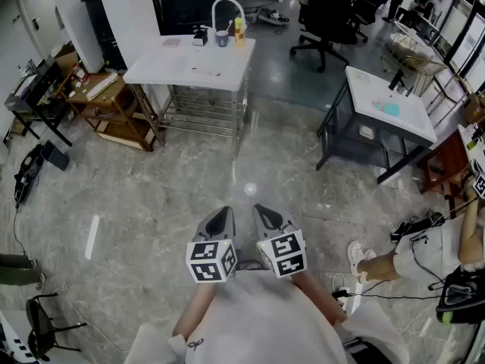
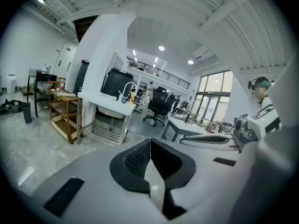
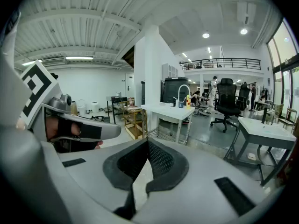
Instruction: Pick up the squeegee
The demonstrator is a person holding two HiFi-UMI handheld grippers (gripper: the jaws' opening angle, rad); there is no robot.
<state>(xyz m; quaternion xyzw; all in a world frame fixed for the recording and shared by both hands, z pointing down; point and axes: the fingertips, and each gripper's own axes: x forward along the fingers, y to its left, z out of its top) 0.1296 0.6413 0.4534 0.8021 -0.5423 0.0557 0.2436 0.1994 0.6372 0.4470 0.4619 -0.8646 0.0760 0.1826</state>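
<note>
I cannot make out a squeegee in any view. Both grippers are held side by side close to my body, over bare marble floor. My left gripper (image 1: 221, 217) is shut, its black pads meeting with nothing between them (image 2: 150, 146). My right gripper (image 1: 265, 214) is shut too and just as empty (image 3: 147, 146). Ahead stands a white sink table (image 1: 189, 65) with an arched faucet (image 1: 227, 6), a yellow bottle (image 1: 239, 30) and small items on top. It also shows in the left gripper view as the sink table (image 2: 105, 99) and in the right gripper view as the sink table (image 3: 170, 110).
A wooden shelf cart (image 1: 106, 105) stands left of the sink table. A grey desk (image 1: 390, 116) with a teal object (image 1: 389, 108) is at the right, with a black office chair (image 1: 326, 17) behind. A person's legs (image 1: 394, 260) and cables lie at the lower right.
</note>
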